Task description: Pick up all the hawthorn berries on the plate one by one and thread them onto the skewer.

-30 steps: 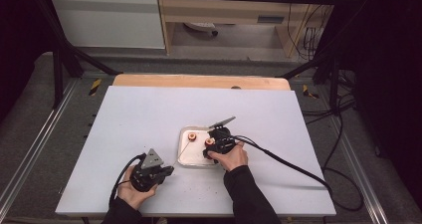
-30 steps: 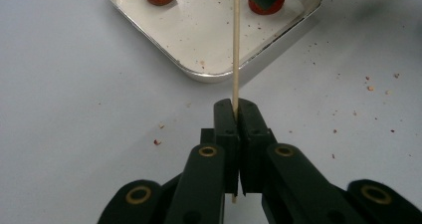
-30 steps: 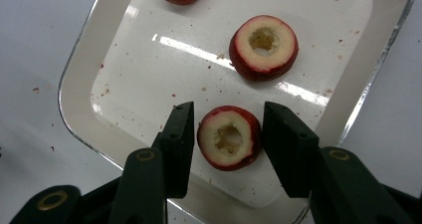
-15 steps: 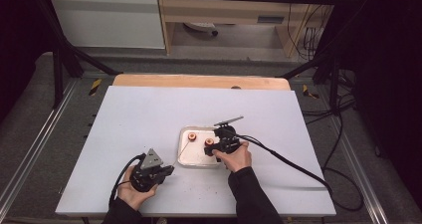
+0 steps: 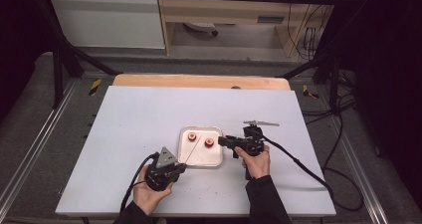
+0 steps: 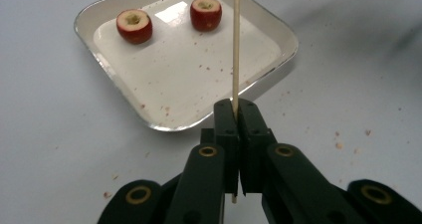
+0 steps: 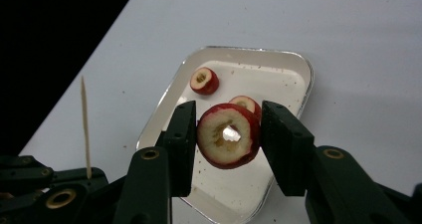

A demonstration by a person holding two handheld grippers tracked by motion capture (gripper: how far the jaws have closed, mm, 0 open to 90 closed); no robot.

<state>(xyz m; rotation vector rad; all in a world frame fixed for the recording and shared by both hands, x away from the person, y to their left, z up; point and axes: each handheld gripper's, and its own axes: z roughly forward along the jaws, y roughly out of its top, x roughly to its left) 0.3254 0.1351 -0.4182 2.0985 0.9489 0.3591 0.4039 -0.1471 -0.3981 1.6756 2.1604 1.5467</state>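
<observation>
In the left gripper view, my left gripper point(image 6: 236, 108) is shut on a thin wooden skewer point(image 6: 235, 45) that points up over a white tray point(image 6: 278, 59). Two red cored fruit pieces point(image 6: 134, 26) point(image 6: 206, 13) lie in that tray. From above, the left gripper point(image 5: 180, 168) sits at the tray's near left corner, and the skewer point(image 5: 193, 150) slants across the tray point(image 5: 199, 160). My right gripper point(image 7: 230, 115) is shut on a red fruit ring point(image 7: 219, 147) with a hole through its core. It hovers just right of the tray point(image 5: 223, 142) and points left.
The tray stands mid-table on a white board point(image 5: 139, 114), with a wooden edge point(image 5: 199, 80) at the far side. Small crumbs dot the board near the tray. A black cable point(image 5: 298, 164) trails right from the right gripper. Metal rails point(image 5: 30, 154) flank the table.
The right gripper has drawn back from over the tray to its right side, with the fruit ring in its jaws. The left gripper and skewer have stayed put.
</observation>
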